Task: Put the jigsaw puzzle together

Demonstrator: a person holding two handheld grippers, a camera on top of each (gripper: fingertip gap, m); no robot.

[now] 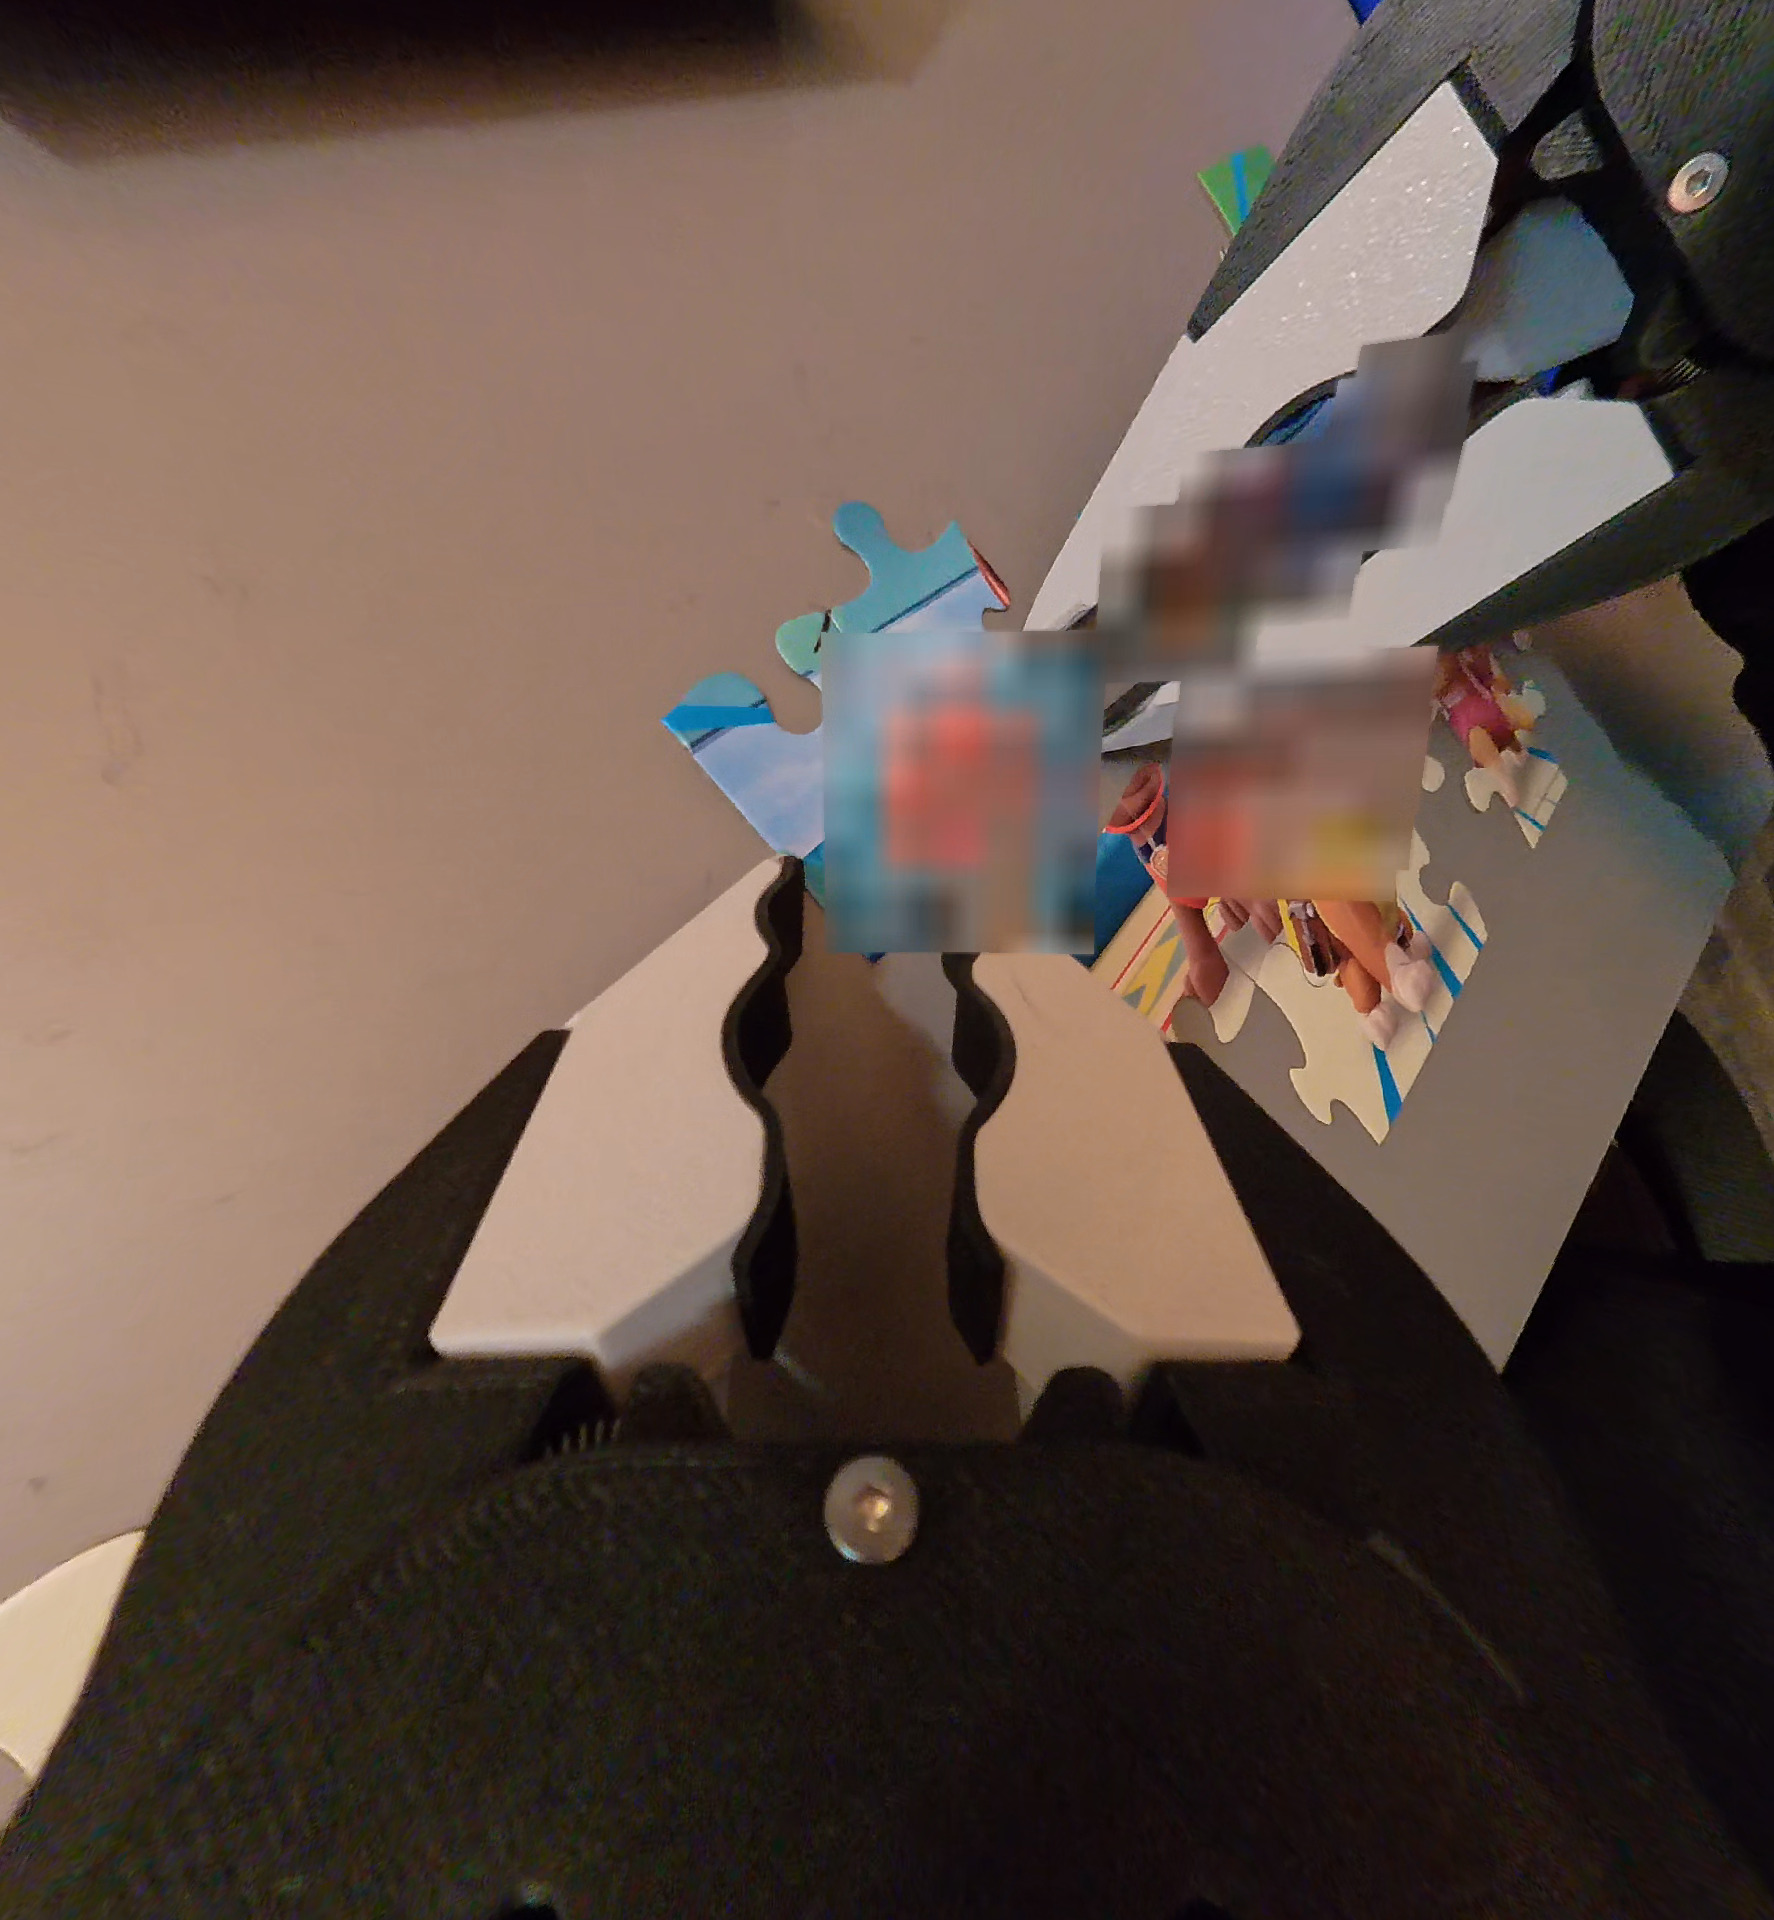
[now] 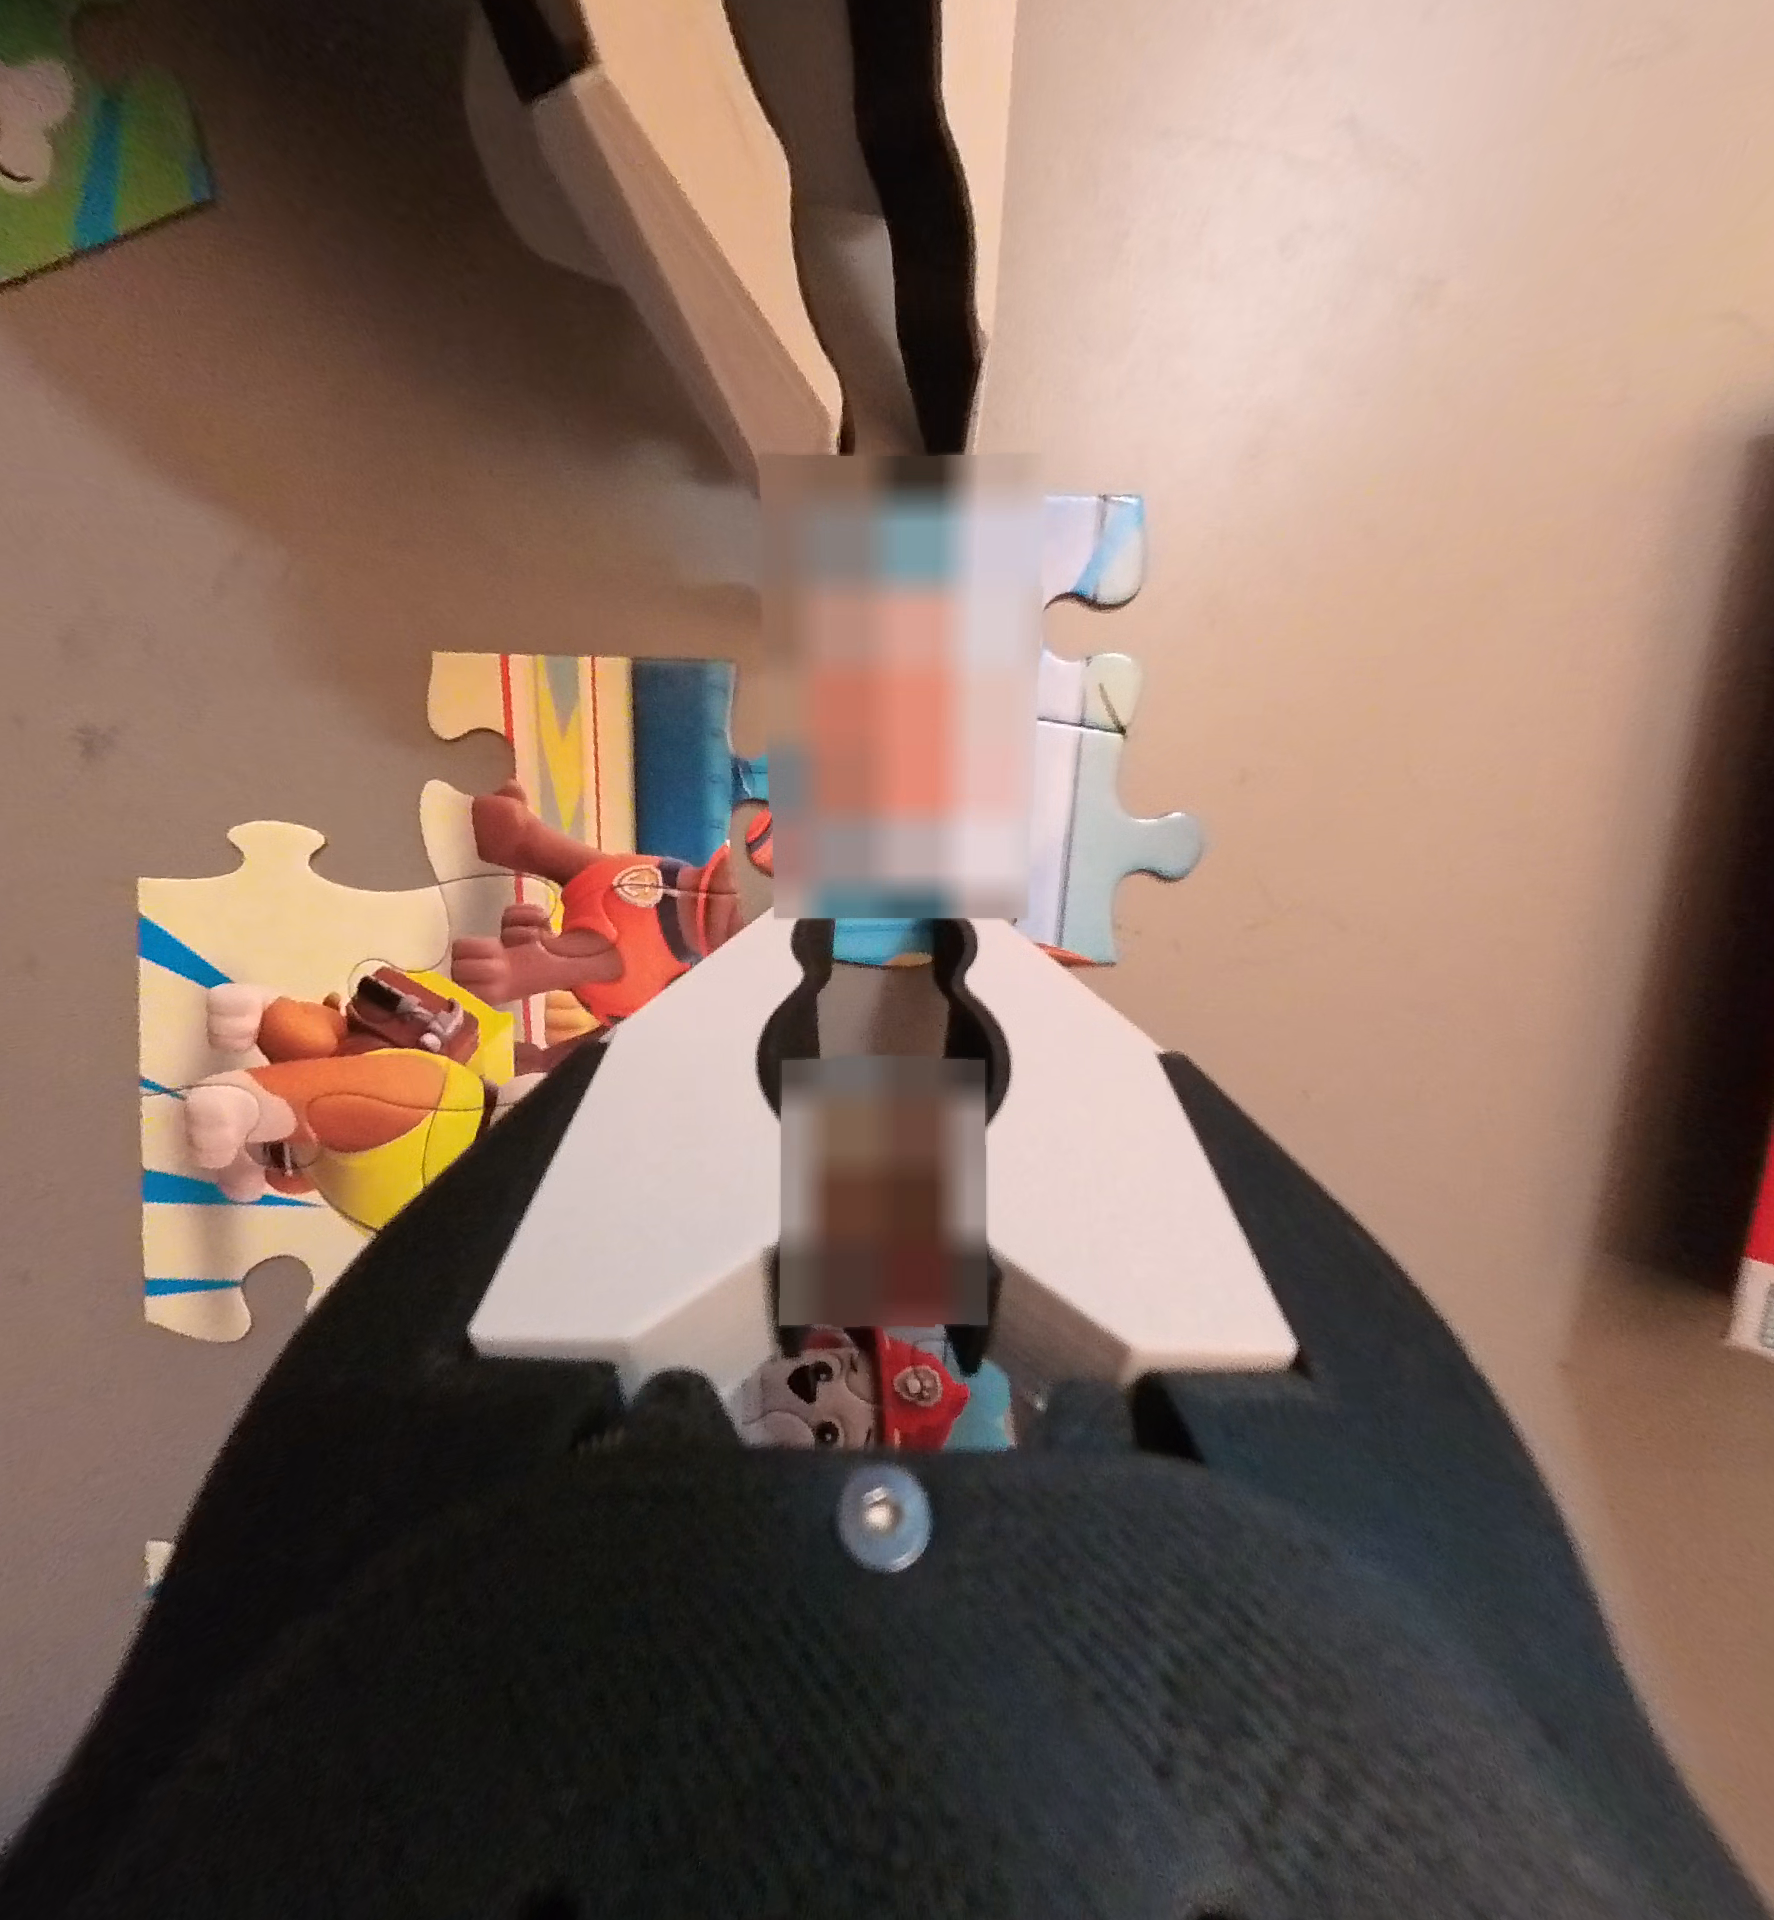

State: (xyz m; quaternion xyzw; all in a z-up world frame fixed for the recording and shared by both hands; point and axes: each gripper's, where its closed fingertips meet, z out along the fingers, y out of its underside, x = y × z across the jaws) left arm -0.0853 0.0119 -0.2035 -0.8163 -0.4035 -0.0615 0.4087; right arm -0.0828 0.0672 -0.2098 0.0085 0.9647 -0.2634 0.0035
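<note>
Both grippers, left (image 1: 872, 935) and right (image 2: 881, 940), stand with fingers parted and gripping nothing, their tips meeting from opposite sides at the blue puzzle piece (image 2: 1091, 790), apparently seating it against the joined pieces (image 2: 363, 1039).

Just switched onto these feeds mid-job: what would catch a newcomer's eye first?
The brightly coloured joined puzzle section with cartoon dogs stands out on the tan table, left of the right claw. Just past that claw's open tips lies a light blue piece, and the left claw, also open, faces it from the opposite side. A loose green piece lies at the far left corner.
</note>
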